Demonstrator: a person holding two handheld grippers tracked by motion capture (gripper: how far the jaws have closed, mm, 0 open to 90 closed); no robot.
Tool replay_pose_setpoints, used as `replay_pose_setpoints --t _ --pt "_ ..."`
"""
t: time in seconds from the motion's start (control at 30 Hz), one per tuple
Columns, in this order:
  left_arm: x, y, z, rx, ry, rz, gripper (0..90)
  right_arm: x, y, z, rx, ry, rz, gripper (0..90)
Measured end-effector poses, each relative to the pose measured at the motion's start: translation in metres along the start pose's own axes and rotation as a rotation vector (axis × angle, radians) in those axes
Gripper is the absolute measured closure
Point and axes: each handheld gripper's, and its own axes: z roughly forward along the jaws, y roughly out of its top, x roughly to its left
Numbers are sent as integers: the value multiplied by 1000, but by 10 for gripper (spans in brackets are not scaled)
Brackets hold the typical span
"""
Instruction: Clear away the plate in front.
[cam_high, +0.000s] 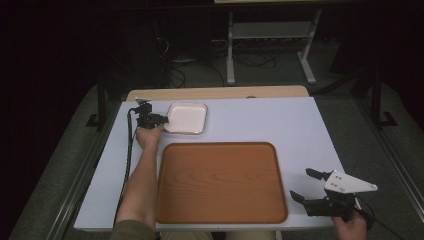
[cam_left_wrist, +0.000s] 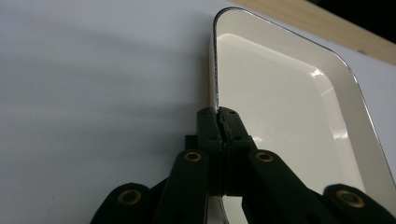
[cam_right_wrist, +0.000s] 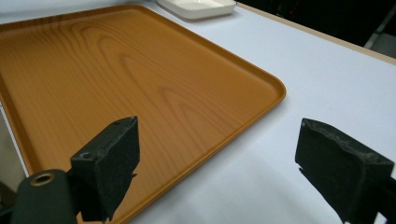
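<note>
**Left hand-held gripper clamped on the dish rim, tray waiting nearer the person**

The left hand-held gripper (cam_high: 161, 119) had its jaws pressed together on the left rim of the white dish (cam_high: 187, 117), which sat flat on the table (cam_high: 310, 130) at the far left, just beyond the far left corner of the wooden tray (cam_high: 220, 182). In the left gripper view the hold was plain: the left hand-held gripper's jaws met on the thin metal-edged wall of the white dish (cam_left_wrist: 280, 107), one jaw outside and one inside, with the dish stretching away and to the right of them. The dish was a rounded rectangle, close to square, so its long axis was hard to tell from above; it lay roughly square to the table's edges.

The right hand-held gripper (cam_high: 306, 185) hung over the near right corner of the table, well apart from the dish, its jaws wide apart and holding nothing. In the right gripper view those jaws framed the near right corner of the wooden tray (cam_right_wrist: 140, 84), with the white dish (cam_right_wrist: 198, 7) small at the far end.

The relation that mattered was simple: the tray lay nearer the person than the dish and slightly right, almost touching it. The left hand was the nearer one by far, and a short lift and pull toward the person would likely carry the dish over the tray's rim.
</note>
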Motion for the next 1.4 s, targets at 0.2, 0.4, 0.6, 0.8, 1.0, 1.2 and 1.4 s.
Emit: replay_pose_setpoints --t 0.2,0.4,0.6,0.8,1.0,1.2,1.4 --pt "2 7 -16 -47 -43 -22 888 -1 -1 -1 -4 -5 6 130" --pt "-1 11 -31 -74 -88 -22 888 0 0 -1 -2 -5 3 130" --pt "-6 13 -46 -88 -118 -6 888 1 0 -1 1 -6 1 130" --pt "-9 14 -60 -111 -129 0 887 1 0 -1 -2 -7 3 130" --pt "-10 15 -77 -143 -154 3 888 1 0 -2 -6 -13 4 130" --pt "-9 11 -92 -148 -165 10 888 0 0 -2 -4 -12 6 130" --pt "-11 13 -106 -163 -180 24 888 0 0 -2 -5 -14 11 130"
